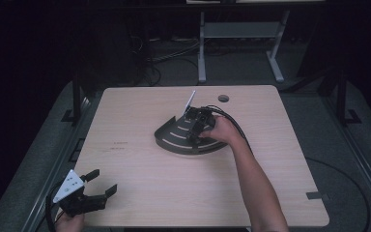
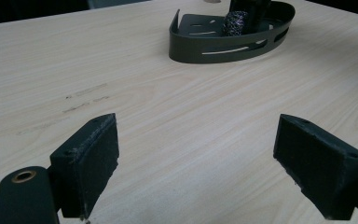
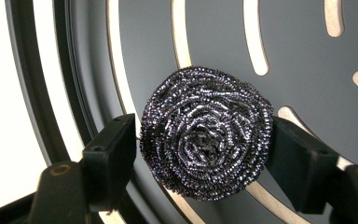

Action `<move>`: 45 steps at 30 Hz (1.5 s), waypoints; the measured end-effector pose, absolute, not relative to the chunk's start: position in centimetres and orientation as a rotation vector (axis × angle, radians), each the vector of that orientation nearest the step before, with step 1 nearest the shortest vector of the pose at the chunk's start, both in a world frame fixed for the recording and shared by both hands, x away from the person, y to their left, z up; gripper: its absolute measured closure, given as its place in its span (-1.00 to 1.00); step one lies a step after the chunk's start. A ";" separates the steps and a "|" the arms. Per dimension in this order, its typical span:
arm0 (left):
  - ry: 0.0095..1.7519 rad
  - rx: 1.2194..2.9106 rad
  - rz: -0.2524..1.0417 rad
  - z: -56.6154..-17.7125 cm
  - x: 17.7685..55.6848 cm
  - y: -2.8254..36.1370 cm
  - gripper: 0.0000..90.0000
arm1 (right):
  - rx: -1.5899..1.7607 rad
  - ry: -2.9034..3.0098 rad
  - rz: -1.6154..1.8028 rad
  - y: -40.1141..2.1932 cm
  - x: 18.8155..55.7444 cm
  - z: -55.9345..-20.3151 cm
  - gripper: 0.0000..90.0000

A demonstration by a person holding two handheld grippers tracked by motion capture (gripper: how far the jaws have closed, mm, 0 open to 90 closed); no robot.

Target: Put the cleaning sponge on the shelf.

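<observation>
Two claws work over one pale wooden bench (image 1: 140,193), and going from left to right the left claw (image 1: 99,186) comes first: it sits at the near left corner of the bench in the high view, its jaws spread wide with nothing between them, and the left gripper view shows bare wood grain in the gap between its pads (image 2: 93,163). Farther right, near the middle of the bench, lies a dark slotted tray (image 1: 174,137) with a curved wall. The right claw (image 1: 195,126) points down into this tray, held by the person's right hand (image 1: 222,131). In the right gripper view a round steel wool scourer (image 3: 205,133) rests on the tray floor (image 3: 214,37) between the jaws; the left pad stands just beside its edge and the right pad sits against it, the jaws partly open and no firm squeeze to be seen
</observation>
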State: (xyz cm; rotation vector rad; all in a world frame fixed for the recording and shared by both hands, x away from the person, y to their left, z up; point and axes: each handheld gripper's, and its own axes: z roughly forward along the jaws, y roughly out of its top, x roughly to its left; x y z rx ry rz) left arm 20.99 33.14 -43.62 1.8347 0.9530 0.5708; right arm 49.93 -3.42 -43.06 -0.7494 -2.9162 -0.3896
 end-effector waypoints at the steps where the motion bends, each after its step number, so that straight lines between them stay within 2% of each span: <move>1: 0.956 1.834 0.569 -43.6 21.0 33.1 -0.70 | -0.753 -2.913 -0.393 -3.4 49.9 -43.0 -0.46; 11: 0.956 1.842 0.567 -43.7 21.1 33.0 -0.70 | -0.726 -2.912 -0.460 -3.7 49.5 -41.9 -0.55; 45: 0.958 1.839 0.559 -43.8 20.8 33.0 -0.70 | -0.738 -2.941 -0.553 -6.9 47.2 -38.7 -0.58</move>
